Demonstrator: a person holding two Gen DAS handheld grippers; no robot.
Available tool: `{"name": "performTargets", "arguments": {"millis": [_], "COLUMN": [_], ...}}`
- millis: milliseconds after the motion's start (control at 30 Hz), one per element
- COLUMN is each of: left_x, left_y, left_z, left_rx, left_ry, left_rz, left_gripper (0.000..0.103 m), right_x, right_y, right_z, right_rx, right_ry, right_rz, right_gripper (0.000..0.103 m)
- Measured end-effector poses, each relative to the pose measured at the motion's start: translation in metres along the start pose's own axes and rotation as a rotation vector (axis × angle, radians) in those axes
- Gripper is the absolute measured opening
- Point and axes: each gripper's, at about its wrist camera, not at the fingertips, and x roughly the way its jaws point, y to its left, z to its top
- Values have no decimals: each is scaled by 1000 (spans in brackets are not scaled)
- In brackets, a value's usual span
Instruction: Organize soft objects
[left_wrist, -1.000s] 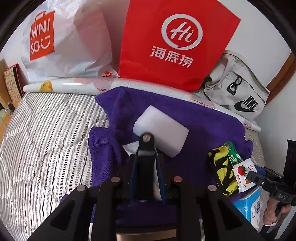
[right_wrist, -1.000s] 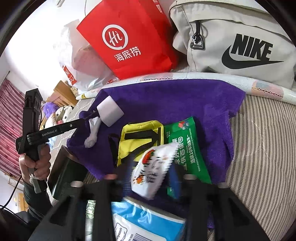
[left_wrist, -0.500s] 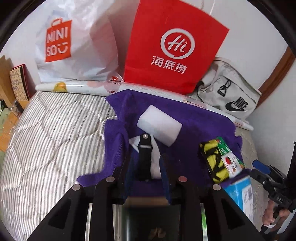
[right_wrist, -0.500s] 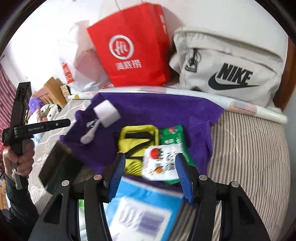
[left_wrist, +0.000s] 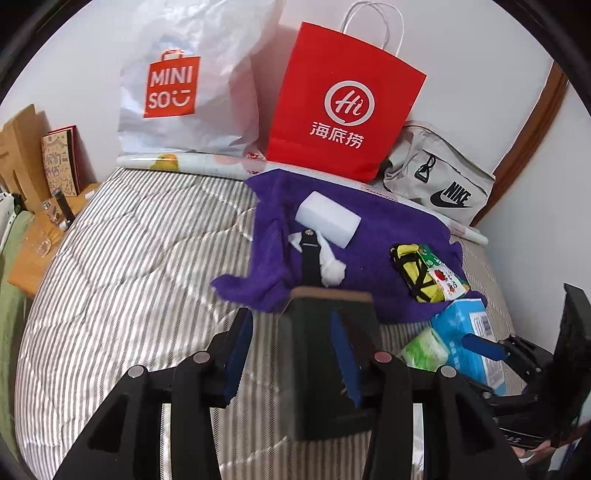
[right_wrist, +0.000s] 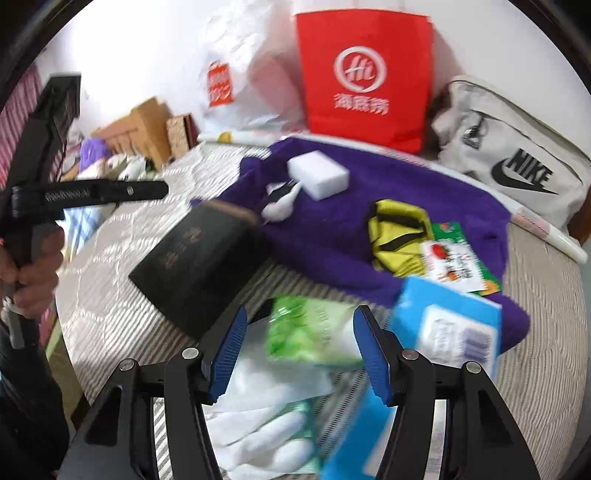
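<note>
The left gripper (left_wrist: 291, 354) hung over the grey-and-white striped quilt (left_wrist: 140, 266), its blue-padded jaws just having opened to a middling gap, and nothing was gripped. A black rectangular book (left_wrist: 328, 365) lay on the quilt beneath, overlapping the right pad in that view, and whether it touched the pad could not be told. Up at twelve o'clock from it sat the crumpled purple towel (left_wrist: 388, 236), with a white foam block (left_wrist: 328, 221) on top and a knotted white cloth (left_wrist: 332, 269) just at the block's six o'clock. At three o'clock on the towel lay a yellow pouch with black straps (left_wrist: 417, 273), a green packet and a small white tomato-print sachet (left_wrist: 447, 282) lapping its right edge. The right gripper (right_wrist: 299, 354) stood fairly wide, jaws having just eased apart a touch, with nothing pressed between the pads. A green-and-white plastic tissue pack (right_wrist: 310, 332) showed in the gap, blurred, with a white glove (right_wrist: 266, 443) at its six o'clock and a light blue box (right_wrist: 447, 328) at three o'clock. Behind, at twelve o'clock, a red paper bag (left_wrist: 343, 103), a white plastic shopping bag (left_wrist: 192, 85) and a beige zipped bag (left_wrist: 439, 184) leaned on the wall.
</note>
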Motion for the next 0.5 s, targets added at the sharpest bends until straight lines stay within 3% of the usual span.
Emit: {"name": "performTargets", "arguments": {"millis": [500], "left_x": [1], "left_y": [43], "left_z": [-35], "left_rx": [-52], "left_ry": [5], "left_rz": [-108], "left_gripper": [42], "right_x": [54], "right_y": [38], "right_z": [-19], "right_rx": [-138], "right_ry": [106], "right_rz": [-290], "right_gripper": [59]}}
